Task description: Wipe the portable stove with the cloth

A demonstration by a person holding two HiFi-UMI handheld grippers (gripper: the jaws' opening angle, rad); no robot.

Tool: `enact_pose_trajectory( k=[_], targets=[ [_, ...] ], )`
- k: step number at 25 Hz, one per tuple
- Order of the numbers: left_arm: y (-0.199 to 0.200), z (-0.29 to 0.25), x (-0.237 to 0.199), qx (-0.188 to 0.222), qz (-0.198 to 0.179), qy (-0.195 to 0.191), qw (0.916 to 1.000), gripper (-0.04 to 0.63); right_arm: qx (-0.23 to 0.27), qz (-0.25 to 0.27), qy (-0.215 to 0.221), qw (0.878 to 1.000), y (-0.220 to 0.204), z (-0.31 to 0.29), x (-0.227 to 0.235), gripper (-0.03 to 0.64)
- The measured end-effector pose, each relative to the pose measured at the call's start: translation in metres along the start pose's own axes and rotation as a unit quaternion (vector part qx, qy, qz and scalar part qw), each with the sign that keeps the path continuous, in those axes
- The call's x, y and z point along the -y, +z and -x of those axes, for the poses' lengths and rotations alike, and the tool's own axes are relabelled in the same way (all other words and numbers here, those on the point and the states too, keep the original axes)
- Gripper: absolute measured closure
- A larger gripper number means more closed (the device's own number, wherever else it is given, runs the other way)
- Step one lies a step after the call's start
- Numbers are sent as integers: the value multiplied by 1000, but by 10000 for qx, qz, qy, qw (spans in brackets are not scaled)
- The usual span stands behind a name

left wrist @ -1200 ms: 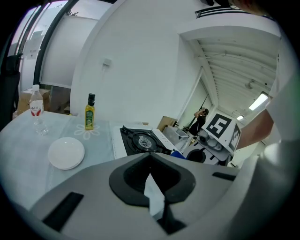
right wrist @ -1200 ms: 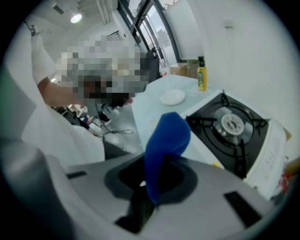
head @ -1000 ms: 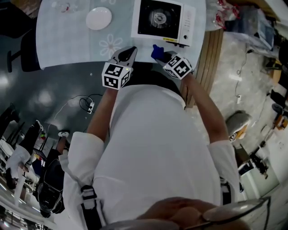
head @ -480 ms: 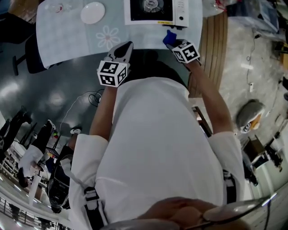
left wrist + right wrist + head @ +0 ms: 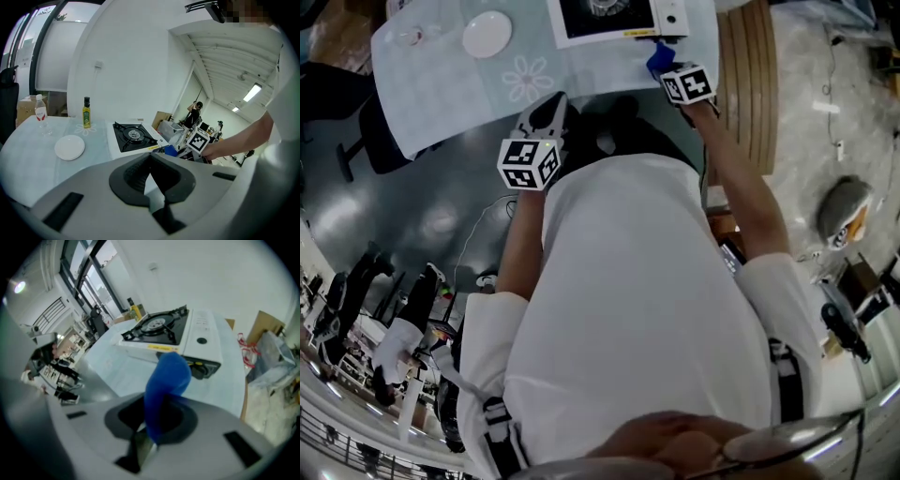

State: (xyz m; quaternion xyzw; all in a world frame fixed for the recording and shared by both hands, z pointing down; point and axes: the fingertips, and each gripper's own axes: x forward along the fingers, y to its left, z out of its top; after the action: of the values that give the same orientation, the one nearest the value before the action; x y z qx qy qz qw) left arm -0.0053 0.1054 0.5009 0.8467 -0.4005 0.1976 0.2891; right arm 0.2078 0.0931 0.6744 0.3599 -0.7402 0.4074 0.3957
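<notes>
Cloth (image 5: pixel 165 380) pinched in right tongs (image 5: pixel 151 430), portable stove (image 5: pixel 168 331) at 12 o'clock.
Left tongs (image 5: pixel 153 185) closed, empty; loosely bunched, it may slip out under wiping pressure.

1 stove (image 5: pixel 133 136), 1 cloth (image 5: pixel 165 378), 1 plate (image 5: pixel 69 147)

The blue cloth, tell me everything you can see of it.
The blue cloth is plain, soft-looking fabric, bunched into a rounded fold. The right gripper has its jaws shut on its lower part, so the fold stands up and curls forward past them. It sits close before the front of the white portable stove, over the pale tablecloth; whether it touches the stove is unclear.
</notes>
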Motion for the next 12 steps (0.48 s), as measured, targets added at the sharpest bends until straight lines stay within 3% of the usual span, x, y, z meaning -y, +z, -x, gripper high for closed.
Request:
enact_pose_trajectory(
  k=[7, 12],
  targets=[
    [0, 15, -19, -161, -129, -200, 9996, 565, 149, -508, -484, 9974, 13, -24, 2, 541],
    [-7, 25, -39, -228, -97, -250, 9994, 565, 260, -580, -859, 9943, 35, -38, 5, 541]
  ],
)
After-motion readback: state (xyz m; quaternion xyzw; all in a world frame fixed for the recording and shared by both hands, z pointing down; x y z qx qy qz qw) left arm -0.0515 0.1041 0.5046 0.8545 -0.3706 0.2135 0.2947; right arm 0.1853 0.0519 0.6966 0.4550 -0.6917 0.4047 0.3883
